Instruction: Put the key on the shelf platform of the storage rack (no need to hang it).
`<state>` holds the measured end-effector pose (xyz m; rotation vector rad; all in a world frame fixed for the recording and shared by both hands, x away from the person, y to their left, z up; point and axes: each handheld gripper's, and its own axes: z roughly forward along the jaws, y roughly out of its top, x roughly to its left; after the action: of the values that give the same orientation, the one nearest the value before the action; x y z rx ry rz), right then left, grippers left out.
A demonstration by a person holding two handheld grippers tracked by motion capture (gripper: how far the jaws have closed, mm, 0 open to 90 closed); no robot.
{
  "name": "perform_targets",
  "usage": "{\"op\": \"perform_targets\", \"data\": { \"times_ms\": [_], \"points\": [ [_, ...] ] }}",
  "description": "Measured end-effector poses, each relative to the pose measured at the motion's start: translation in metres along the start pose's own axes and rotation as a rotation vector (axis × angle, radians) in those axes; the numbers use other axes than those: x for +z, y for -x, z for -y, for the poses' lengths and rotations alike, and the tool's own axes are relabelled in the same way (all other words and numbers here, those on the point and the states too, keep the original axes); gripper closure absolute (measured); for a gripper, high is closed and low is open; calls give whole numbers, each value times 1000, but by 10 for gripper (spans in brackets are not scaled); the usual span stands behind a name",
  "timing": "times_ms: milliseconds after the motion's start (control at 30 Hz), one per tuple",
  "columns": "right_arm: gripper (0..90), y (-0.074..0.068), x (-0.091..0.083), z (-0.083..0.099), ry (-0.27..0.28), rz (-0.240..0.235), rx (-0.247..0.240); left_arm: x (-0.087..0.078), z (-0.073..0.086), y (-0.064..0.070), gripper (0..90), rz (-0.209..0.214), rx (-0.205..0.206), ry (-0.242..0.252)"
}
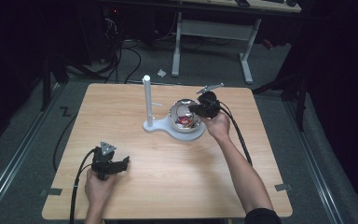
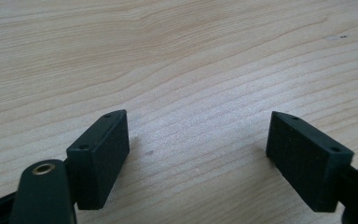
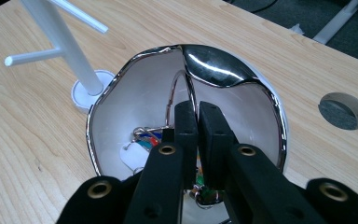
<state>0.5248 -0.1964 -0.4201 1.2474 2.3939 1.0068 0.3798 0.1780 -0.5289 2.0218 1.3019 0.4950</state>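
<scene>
A shiny chrome bowl-shaped shell (image 1: pixel 192 130) stands on a white base with an upright white post (image 1: pixel 147 100) at the table's far middle. Small colourful items and a white tag (image 3: pixel 137 149) lie inside the shell (image 3: pixel 214 65). My right gripper (image 1: pixel 193 109) reaches into the shell's opening from the right. In the right gripper view its jaws (image 3: pixel 197 106) are shut on a thin metal wire loop (image 3: pixel 175 88) that arcs up inside. My left gripper (image 1: pixel 121 163) rests low on the table near the front left, jaws wide open (image 2: pixel 198 135) with only bare wood between them.
The post (image 3: pixel 60 37) has thin white side pegs. A round grey hole (image 3: pixel 343 110) sits in the wooden tabletop (image 1: pixel 168 186) behind the shell. Beyond the table stand a white desk frame (image 1: pixel 212 32) and floor cables.
</scene>
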Motion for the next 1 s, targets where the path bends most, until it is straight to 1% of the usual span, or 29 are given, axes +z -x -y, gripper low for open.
{"op": "perform_targets", "data": {
  "times_ms": [67,200,233,300,367,400,433,467,600,667,700,833,867,900,1000],
  "points": [
    [873,1,0,0,-2,6,-1,0,0,0,216,0,0,0],
    [870,5,1,2,-10,16,19,0,0,0,216,0,1,-1],
    [859,7,1,3,-9,17,22,0,0,0,216,0,1,-1],
    [787,8,1,5,-11,27,23,0,0,0,217,0,1,-1],
    [759,9,-1,6,-6,40,24,0,0,0,216,0,0,-1],
    [727,10,-4,7,6,50,31,0,0,0,216,0,0,-1],
    [727,10,-4,7,6,50,31,0,0,0,216,0,0,-1],
    [696,11,-7,8,23,55,26,0,0,0,216,0,0,-1],
    [681,11,-14,9,40,60,25,0,0,0,216,0,0,0],
    [653,10,-20,11,60,56,27,0,0,0,217,0,0,0],
    [624,9,-26,13,76,55,26,0,0,0,216,0,0,0],
    [588,9,-35,16,99,54,26,0,0,0,216,0,0,0],
    [563,9,-42,20,111,52,31,0,0,0,216,0,0,0],
    [563,9,-42,20,111,52,31,0,0,0,216,0,0,0],
    [544,9,-51,25,120,57,40,0,0,0,216,0,0,0]
  ]
}}
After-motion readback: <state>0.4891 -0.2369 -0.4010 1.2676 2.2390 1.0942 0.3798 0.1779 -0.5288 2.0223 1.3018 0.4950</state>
